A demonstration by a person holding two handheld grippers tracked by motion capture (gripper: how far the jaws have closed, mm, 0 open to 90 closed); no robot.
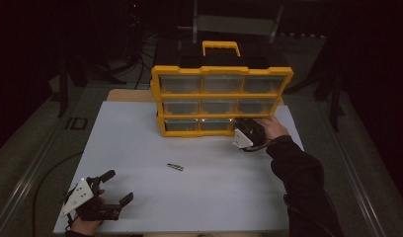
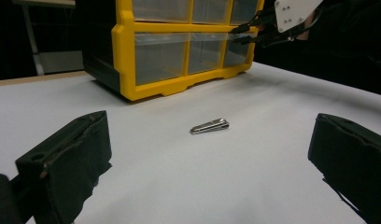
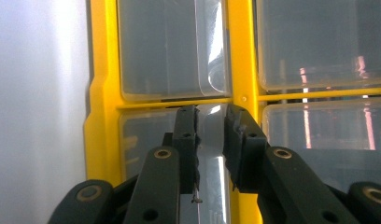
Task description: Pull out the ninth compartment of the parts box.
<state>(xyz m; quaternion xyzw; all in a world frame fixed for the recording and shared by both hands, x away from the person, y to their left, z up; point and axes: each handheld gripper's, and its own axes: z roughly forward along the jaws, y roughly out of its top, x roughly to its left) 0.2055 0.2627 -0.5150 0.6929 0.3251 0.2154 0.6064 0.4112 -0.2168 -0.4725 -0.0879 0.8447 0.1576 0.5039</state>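
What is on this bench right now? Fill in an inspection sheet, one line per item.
Surface: white table top, lit, bare in front.
Job's things: yellow drawer cabinet standing upright at the far edge; small metal clip lying flat in mid-table.
Clutter: nothing seen.
Grippers: left tool open, aimed at the clip, apart from it; right tool closed on a clear drawer handle in the bottom right corner.
Cables: one on the floor, left.
Surroundings: dark; stand legs behind.

A white-topped bench (image 1: 140,143) carries a yellow drawer organiser (image 1: 221,101) with clear drawers at upper centre of the frame, and a small metal clip (image 1: 175,167) lying alone near mid-frame.
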